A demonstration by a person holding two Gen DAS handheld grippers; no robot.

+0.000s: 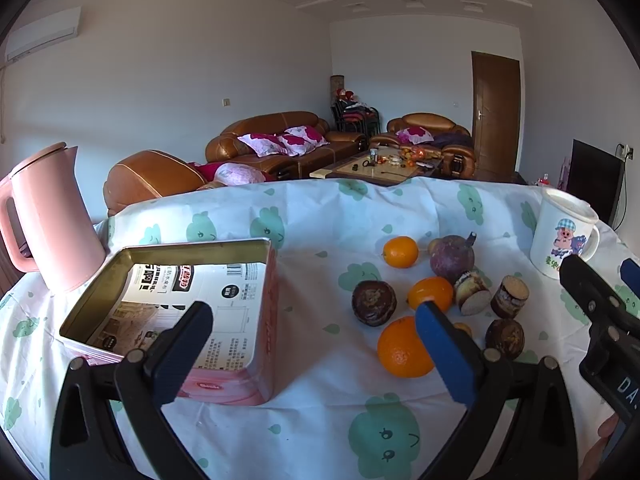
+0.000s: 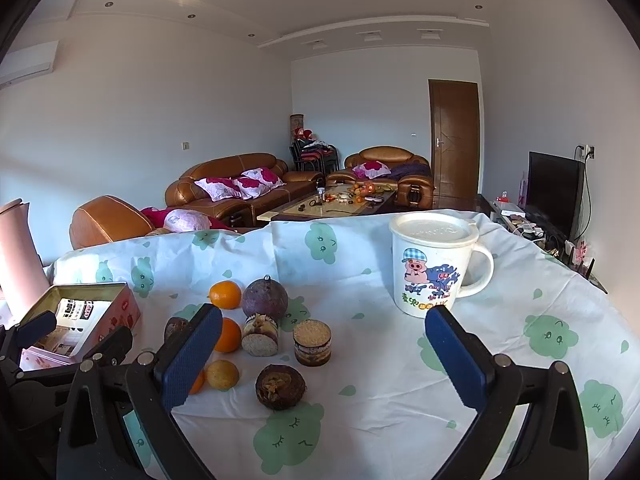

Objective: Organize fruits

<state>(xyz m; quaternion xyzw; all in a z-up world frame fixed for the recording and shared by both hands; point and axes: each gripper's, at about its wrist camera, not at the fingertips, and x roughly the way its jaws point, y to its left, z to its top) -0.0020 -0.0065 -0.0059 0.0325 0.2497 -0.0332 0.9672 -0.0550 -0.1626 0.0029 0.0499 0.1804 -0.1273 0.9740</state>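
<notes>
- On the table, a white tablecloth (image 1: 320,216) printed with green clouds carries everything in play.
- Left gripper (image 1: 316,332) hangs above the cloth with its blue-padded jaws spread wide, nothing between them.
- Just under its left finger sits the open pink tin box (image 1: 264,320), printed paper lining the bottom, no fruit inside.
- Right gripper (image 2: 324,356) is parted wide too, holding nothing, poised over the fruit cluster.
- Nearest the left gripper lies a large orange (image 1: 402,350), partly hidden behind the right finger.
- Another orange (image 1: 430,292) sits just behind it, and a third orange (image 1: 400,252) rests farther back.
- Big purple passion fruit (image 2: 265,299), stem up, stands beside that far orange.
- Wrinkled dark passion fruit (image 2: 280,386) lies closest to the right gripper; another dark passion fruit (image 1: 374,302) sits between the tin and the oranges.
- Two short cut brown cylinders (image 2: 312,342), pale at their ends, sit in the middle of the group; what they are I cannot tell.
- Small yellow fruit (image 2: 222,374) peeks out beside the right gripper's left finger.
- Lidded white cartoon-pig mug (image 2: 434,264) stands off to the right, well apart from the fruit.
- Pink kettle (image 1: 48,216) stands at the far left, behind the tin.
</notes>
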